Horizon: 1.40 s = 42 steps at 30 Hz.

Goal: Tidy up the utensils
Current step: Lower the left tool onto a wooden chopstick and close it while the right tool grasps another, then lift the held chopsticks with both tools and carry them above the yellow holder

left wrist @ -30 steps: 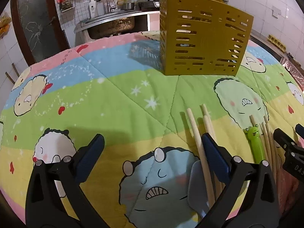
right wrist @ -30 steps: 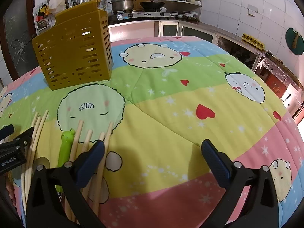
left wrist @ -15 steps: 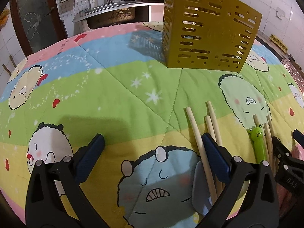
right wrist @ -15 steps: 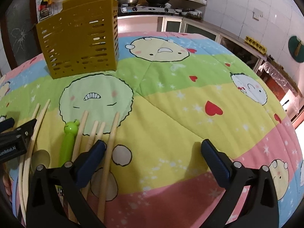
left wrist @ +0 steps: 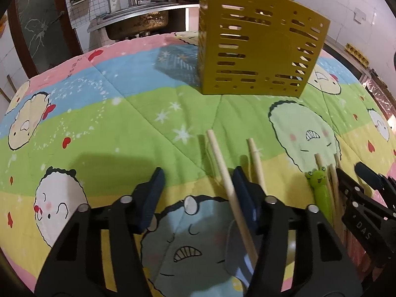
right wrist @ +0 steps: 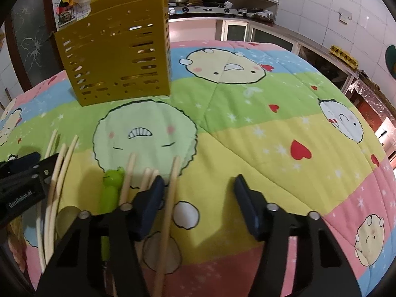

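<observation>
A gold slotted utensil holder [left wrist: 259,49] [right wrist: 116,57] stands upright on the cartoon quilt. Wooden chopsticks lie loose in front of it. My left gripper [left wrist: 198,193] hovers over the quilt with its jaws closing. One chopstick [left wrist: 222,168] lies between them, close to the right finger, and the pads do not press it. My right gripper [right wrist: 198,198] is also closing, with a chopstick [right wrist: 170,198] just inside its left finger, ungripped. A green frog-topped utensil [left wrist: 319,188] [right wrist: 112,188] lies between the two grippers. A grey-blue spoon [left wrist: 235,247] lies under the left gripper.
More chopsticks [right wrist: 57,173] lie in a bundle at the left of the right wrist view, next to the other gripper [right wrist: 22,180]. The quilt [right wrist: 284,123] covers a round table. A sink [left wrist: 138,22] and a stove counter [right wrist: 203,10] stand behind it.
Both grippers' jaws have come about halfway together. In each view a chopstick that lay beside or outside a finger now lies between the jaws. The right gripper has shifted slightly sideways.
</observation>
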Tool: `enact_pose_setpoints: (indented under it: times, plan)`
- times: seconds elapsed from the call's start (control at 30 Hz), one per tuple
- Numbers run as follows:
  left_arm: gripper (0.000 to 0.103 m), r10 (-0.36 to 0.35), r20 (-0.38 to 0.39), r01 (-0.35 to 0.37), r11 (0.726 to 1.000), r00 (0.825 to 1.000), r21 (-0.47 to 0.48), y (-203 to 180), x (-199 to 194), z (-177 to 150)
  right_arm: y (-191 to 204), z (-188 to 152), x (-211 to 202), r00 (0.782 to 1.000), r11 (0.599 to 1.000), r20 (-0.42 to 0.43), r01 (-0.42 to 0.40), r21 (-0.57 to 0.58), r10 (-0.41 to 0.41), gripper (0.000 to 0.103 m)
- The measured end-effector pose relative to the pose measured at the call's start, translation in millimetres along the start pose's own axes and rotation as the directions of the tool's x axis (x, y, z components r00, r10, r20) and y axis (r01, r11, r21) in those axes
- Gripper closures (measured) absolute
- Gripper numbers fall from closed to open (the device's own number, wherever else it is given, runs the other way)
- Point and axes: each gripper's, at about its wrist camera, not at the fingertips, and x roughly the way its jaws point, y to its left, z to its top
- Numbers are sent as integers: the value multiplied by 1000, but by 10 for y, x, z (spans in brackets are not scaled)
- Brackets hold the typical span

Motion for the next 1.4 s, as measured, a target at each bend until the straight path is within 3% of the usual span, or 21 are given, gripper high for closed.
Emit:
enact_pose_setpoints:
  times: [0.07, 0.37, 0.53, 0.77, 1.0, 1.4]
  plan:
    - [62, -8, -8, 8, 1000, 1000, 7, -23, -10, -3, 35, 14, -2, 1000, 1000, -1, -6, -5, 6, 62]
    - [80, -13, -27, 13, 1000, 1000, -16, -50, 16, 54, 148, 83, 39, 1000, 1000, -9, -10, -8, 10, 92]
    - [99, -46, -20, 46, 999, 999, -25, -55, 22, 75, 148, 121, 65, 1000, 1000, -8, -12, 6, 12, 96]
    - [99, -62, 11, 62, 998, 998, -32, -31, -44, 60, 74, 157, 3, 999, 999, 18, -38, 38, 38, 96]
    - [99, -66, 106, 72, 996, 992, -52, 69, -353, 113, -37, 194, -222, 994, 995, 82, -75, 67, 69, 98]
    - [99, -86, 318, 103, 994, 944, -39, 142, -1058, 93, -173, 304, -789, 960, 984, 246, -157, 79, 134, 98]
